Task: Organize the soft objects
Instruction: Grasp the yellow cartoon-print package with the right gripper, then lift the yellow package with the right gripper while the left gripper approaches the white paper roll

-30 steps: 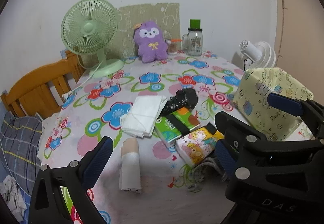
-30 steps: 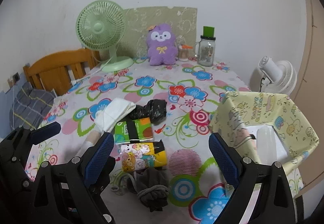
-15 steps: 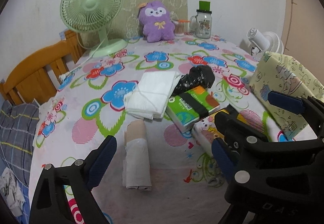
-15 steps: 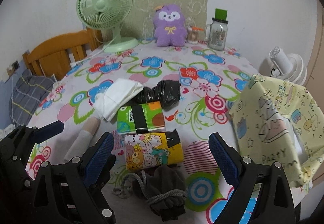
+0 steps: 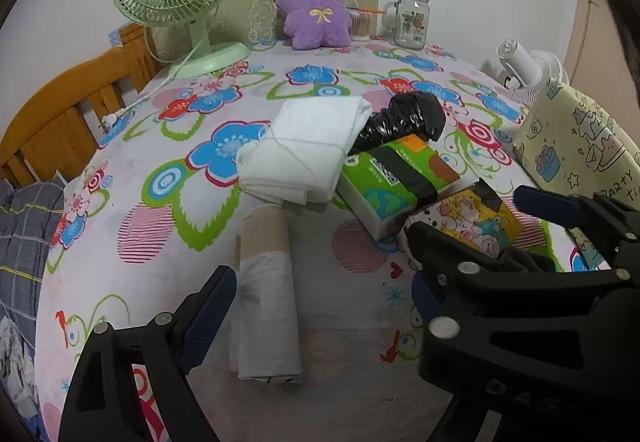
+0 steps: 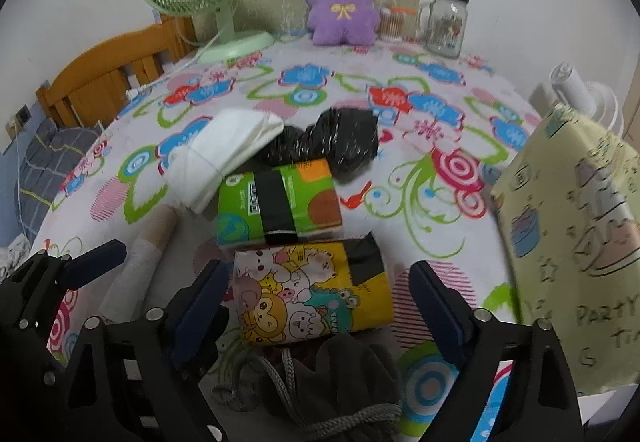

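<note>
Soft stuff is scattered over the near half of the flowery table (image 6: 432,146), so here's how I read it, nearest first. Right under my right tongs (image 6: 320,306) is a grey drawstring pouch (image 6: 336,374), floppy and light, best pinched by the bunched middle. Just past it, sitting between the right tongs' pads without being touched, is the yellow cartoon tissue pack (image 6: 312,294): squishy, slick plastic wrap, so I'd squeeze across the short sides. Those jaws are closing but grip nothing so far.

My left tongs (image 5: 320,294) are spread wide and empty, with the rolled white-and-beige cloth (image 5: 266,282) lying between them; soft roll, probably unrolls if I grab an end, so mid-body is safest.

Further out: green tissue pack (image 5: 392,182) with a black band, its print too small for me to read. Then a folded white cloth tied with string (image 5: 308,150) and a crinkly black bag bundle (image 5: 404,118), touching each other.

On the right, the yellow fabric bin (image 6: 572,242) reads "PARTY". The purple plush (image 6: 342,4) sits at the far edge.
</note>
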`<state>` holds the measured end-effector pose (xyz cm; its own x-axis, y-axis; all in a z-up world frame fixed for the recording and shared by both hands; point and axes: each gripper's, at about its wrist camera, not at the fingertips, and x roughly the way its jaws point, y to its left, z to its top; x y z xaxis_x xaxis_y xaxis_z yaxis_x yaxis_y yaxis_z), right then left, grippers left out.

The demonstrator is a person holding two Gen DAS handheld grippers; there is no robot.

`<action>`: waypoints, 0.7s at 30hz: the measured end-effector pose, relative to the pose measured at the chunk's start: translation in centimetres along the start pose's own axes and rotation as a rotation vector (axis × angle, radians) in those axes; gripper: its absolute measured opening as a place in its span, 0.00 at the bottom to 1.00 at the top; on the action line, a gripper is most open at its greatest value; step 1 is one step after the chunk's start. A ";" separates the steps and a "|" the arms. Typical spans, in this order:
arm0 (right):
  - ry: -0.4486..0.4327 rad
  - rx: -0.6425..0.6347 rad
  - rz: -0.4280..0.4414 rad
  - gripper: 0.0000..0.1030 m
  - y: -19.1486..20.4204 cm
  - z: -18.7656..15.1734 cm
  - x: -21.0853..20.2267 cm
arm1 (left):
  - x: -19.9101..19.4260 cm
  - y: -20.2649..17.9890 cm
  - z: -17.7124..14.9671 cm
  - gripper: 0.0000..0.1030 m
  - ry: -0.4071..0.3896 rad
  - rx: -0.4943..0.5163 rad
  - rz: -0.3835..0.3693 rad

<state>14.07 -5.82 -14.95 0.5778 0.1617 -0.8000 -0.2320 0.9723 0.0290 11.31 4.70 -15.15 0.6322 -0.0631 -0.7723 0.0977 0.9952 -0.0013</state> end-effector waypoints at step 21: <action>-0.083 0.060 0.005 0.74 -2.8 0.1 -2.8 | -0.5 -1.2 0.3 0.88 -0.007 -0.018 -0.026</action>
<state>13.15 -9.02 -12.74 0.6404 0.1778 -0.7472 -0.1893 0.9794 0.0708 11.11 3.54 -14.59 0.6350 -0.0899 -0.7673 0.1007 0.9944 -0.0331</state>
